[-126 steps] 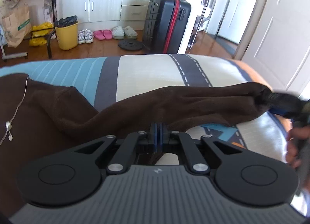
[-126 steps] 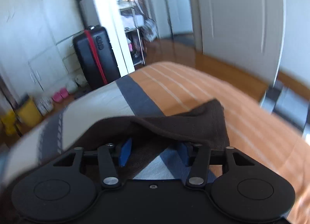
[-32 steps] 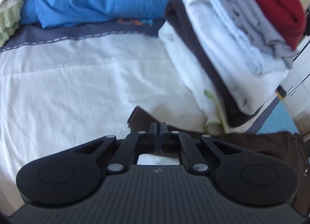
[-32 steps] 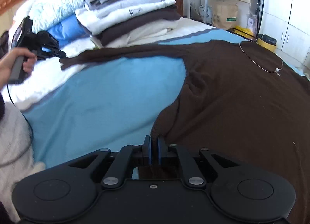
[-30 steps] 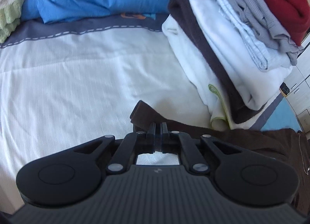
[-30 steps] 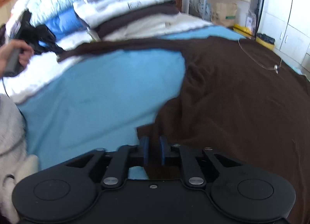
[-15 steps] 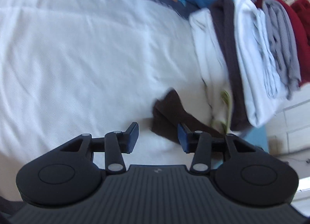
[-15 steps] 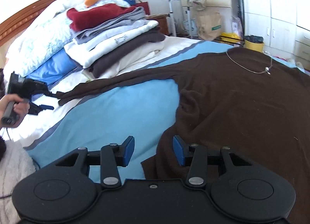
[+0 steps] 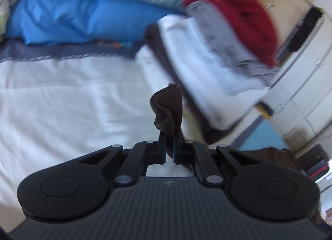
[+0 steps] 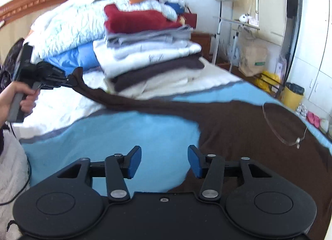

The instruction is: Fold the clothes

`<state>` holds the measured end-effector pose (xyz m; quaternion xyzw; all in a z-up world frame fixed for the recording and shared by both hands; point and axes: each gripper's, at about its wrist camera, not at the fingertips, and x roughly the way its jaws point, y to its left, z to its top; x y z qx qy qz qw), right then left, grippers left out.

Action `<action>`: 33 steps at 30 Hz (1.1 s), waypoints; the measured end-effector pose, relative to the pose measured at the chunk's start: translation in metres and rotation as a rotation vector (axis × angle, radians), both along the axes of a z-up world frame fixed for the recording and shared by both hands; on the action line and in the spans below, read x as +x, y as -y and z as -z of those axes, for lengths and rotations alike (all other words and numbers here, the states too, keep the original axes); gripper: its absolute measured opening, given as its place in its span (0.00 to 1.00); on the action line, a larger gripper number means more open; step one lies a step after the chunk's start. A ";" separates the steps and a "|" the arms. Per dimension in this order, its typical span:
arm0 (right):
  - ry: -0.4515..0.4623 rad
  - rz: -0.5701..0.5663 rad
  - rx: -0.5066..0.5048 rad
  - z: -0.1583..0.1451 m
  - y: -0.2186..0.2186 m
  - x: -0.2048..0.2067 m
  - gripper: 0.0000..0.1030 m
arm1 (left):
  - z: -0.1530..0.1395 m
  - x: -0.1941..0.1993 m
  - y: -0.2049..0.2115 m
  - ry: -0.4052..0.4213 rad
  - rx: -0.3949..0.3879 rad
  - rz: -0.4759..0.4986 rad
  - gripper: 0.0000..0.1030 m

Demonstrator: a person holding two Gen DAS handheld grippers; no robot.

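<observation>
A large brown garment [image 10: 259,127] lies spread over the bed, with one long sleeve stretched toward the pillows. My left gripper [image 9: 169,146] is shut on the cuff of that brown sleeve [image 9: 168,109], which bunches up above the pads. In the right wrist view the left gripper [image 10: 69,80] holds the sleeve end lifted off the sheet. My right gripper [image 10: 165,161] hovers over the blue sheet by the garment's edge; its jaws are opening and nothing is between them.
A stack of folded clothes [image 10: 149,53], red on top, stands near the pillows [image 10: 68,26] at the headboard. A person's hand [image 10: 18,96] grips the left handle. A yellow bin [image 10: 292,94] and paper bag [image 10: 253,59] stand on the floor at right.
The left gripper opened, then shut again on the sleeve cuff and lifted it. The right gripper let go of the garment's edge, opened wide and rose.
</observation>
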<state>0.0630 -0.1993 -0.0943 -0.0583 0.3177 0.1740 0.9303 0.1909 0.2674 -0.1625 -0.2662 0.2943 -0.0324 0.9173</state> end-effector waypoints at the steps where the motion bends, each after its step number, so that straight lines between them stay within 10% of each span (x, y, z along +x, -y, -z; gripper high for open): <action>1: -0.002 -0.003 0.010 -0.001 0.008 0.004 0.55 | -0.006 -0.004 0.010 0.030 -0.004 0.021 0.05; 15: -0.079 0.265 0.325 0.041 0.142 0.048 0.55 | -0.113 -0.021 0.280 0.322 -0.066 0.585 0.05; 19: -0.128 0.387 0.570 0.050 0.192 0.040 0.56 | -0.105 0.001 0.376 0.233 -0.131 0.679 0.09; 21: -0.153 0.438 0.641 0.054 0.214 0.033 0.56 | -0.087 0.013 0.412 0.149 -0.112 0.683 0.26; 24: -0.184 0.529 0.723 0.060 0.243 0.025 0.56 | -0.050 0.015 0.409 0.073 -0.109 0.638 0.47; 33: -0.213 0.646 0.707 0.085 0.260 0.058 0.56 | 0.039 0.015 0.300 -0.134 0.089 0.316 0.47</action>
